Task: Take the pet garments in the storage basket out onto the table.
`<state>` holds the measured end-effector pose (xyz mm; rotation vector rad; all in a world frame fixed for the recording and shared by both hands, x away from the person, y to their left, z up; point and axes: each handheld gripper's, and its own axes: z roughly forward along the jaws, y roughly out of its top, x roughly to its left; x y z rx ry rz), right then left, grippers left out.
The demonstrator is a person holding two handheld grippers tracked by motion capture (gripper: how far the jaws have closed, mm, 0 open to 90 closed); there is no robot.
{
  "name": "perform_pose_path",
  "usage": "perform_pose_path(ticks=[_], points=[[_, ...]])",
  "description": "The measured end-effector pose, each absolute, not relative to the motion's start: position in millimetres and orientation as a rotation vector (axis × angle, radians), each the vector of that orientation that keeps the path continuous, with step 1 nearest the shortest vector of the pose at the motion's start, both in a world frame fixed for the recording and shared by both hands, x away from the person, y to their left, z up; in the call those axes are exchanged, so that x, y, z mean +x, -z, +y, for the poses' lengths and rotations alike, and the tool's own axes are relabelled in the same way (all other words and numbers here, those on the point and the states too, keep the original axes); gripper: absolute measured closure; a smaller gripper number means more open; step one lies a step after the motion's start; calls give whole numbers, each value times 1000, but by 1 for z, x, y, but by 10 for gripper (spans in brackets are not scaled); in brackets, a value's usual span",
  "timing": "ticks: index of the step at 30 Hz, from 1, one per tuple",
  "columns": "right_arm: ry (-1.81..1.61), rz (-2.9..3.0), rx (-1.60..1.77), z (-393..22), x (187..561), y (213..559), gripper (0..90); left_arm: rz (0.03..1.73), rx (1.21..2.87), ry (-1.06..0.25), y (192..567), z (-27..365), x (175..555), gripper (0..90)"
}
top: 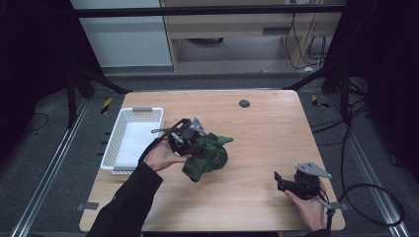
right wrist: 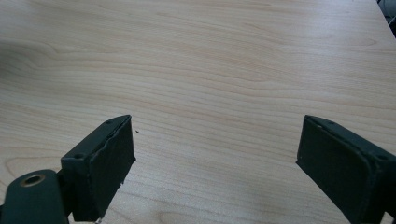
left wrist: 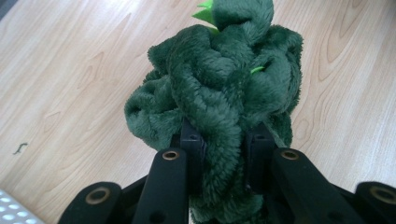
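A dark green plush toy [top: 207,157] with bright green spikes lies bunched near the middle of the wooden table [top: 267,143]. My left gripper [top: 190,143] is shut on it. In the left gripper view a thick fold of the plush toy [left wrist: 219,93] is pinched between the two black jaws of that left gripper [left wrist: 224,144], and the rest bulges beyond them. My right gripper [top: 282,181] rests low near the table's front right, well away from the toy. It stands open [right wrist: 215,154] over bare wood, with nothing between its fingers.
A white plastic basket [top: 129,140] sits at the table's left edge, just left of my left hand; its corner [left wrist: 11,210] shows in the left gripper view. A small dark round disc [top: 244,103] lies at the far side of the table.
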<state>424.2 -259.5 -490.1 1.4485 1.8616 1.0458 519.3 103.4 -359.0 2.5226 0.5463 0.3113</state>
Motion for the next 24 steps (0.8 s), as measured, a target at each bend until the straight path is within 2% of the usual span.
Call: perform_pose_path(ticks=[24], points=[[-1037,1872,1437,-260,425,491,110,452,2618,-213,394,75,516,735]])
